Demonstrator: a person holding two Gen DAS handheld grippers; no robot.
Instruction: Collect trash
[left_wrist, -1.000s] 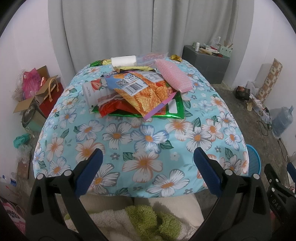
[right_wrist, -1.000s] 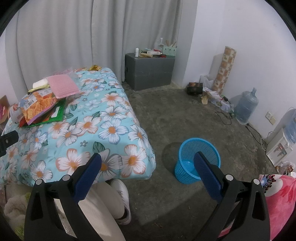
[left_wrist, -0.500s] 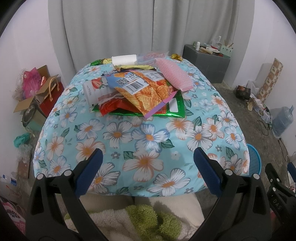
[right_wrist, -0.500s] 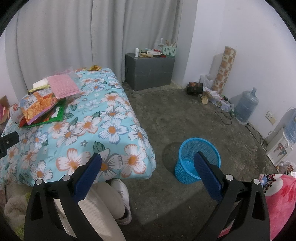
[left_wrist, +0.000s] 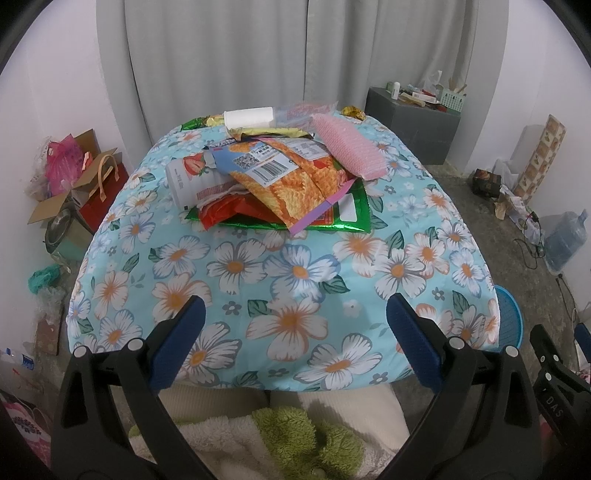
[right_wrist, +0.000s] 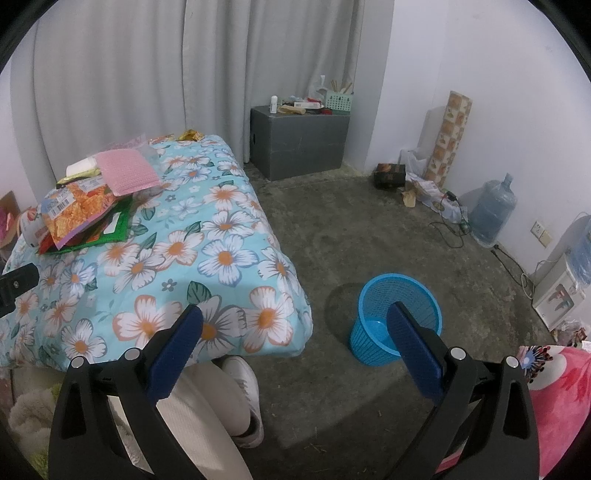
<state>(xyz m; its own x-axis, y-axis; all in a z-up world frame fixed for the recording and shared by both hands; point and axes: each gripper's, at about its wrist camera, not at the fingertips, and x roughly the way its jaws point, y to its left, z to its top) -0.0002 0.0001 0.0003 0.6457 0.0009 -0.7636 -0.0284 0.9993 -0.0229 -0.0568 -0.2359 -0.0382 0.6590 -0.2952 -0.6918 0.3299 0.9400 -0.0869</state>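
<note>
floral-covered table (left_wrist: 295, 280) carries the trash pile (left_wrist: 280, 181) at its far end, blue bin (right_wrist: 397, 314) on the floor to its right, nothing collected yet by the look of it. i'd reach for the top orange snack bag (left_wrist: 291, 177) first and pinch one loose edge so the stack under it doesn't slide. left gripper (left_wrist: 293, 336) hangs at the near table edge aimed at the pile, right gripper (right_wrist: 295, 338) points toward the bin; both spread wide, holding nothing.

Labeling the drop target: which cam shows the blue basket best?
Right wrist. The blue basket stands whole on the floor beside the floral table, rim and inside visible, only partly crossed by one finger of the right gripper. The left wrist view shows just a sliver of its rim past the table edge.
</note>
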